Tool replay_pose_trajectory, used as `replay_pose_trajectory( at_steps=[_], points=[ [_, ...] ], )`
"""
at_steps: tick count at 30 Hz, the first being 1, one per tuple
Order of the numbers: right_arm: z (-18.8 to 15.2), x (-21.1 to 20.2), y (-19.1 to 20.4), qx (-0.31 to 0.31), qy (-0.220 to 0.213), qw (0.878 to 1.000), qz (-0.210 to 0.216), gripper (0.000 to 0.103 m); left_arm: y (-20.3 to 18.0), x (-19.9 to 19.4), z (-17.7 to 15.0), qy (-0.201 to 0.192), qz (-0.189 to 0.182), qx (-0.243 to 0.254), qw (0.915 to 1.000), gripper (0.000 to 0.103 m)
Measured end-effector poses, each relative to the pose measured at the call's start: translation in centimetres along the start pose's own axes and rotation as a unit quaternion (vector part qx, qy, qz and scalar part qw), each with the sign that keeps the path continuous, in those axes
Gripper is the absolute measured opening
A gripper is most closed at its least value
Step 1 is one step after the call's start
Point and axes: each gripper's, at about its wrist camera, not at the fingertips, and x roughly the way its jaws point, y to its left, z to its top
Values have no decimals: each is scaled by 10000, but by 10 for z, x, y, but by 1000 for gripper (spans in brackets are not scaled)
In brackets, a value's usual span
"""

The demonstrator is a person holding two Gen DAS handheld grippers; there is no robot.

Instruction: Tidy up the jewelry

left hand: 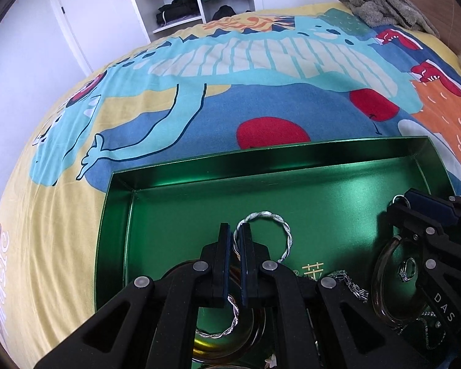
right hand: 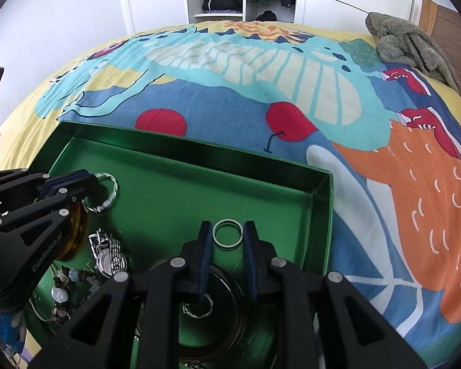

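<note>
A: Where's the jewelry?

B: All of it lies in a green tray on the bed, on a bright cartoon bedspread. The far half of the tray floor is bare; the pieces crowd the near end.

A: And the left tongs?

B: Pressed together on a twisted silver bangle, pinching its rim, with the loop standing out past the tips over the tray floor. From the right camera the same tongs come in from the left with that bangle at the tips.

A: The right tongs?

B: Narrowly parted, with a plain silver ring between the tips. Whether the pads actually press on it, I cannot tell.

A: What else is in there?

B: A metal-band watch and a beaded bracelet near the left side, an amber bangle partly hidden behind the left tongs, and a larger clear bangle with a small stone ring inside it on the right.

A: Anything beyond the tray?

B: A grey plush toy at the far right of the bed, and open wardrobe shelves behind.
</note>
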Motion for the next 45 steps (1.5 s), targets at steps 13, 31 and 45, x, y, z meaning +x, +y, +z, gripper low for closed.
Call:
replay_pose_trajectory(
  at_steps=[13, 31, 45],
  points=[
    [-1, -26, 3, 114, -373, 9992, 131, 20, 12, -34, -5, -520, 0, -249, 9983, 28],
    [-54, -162, 24, 262, -1223, 9918, 272, 32, 52, -174, -93, -1361, 150, -1015, 9854, 74],
    [-190, -264, 66, 152, -1414, 9897, 174, 35, 42, -292, -229, -1886, 518, -782, 9776, 84]
  ],
)
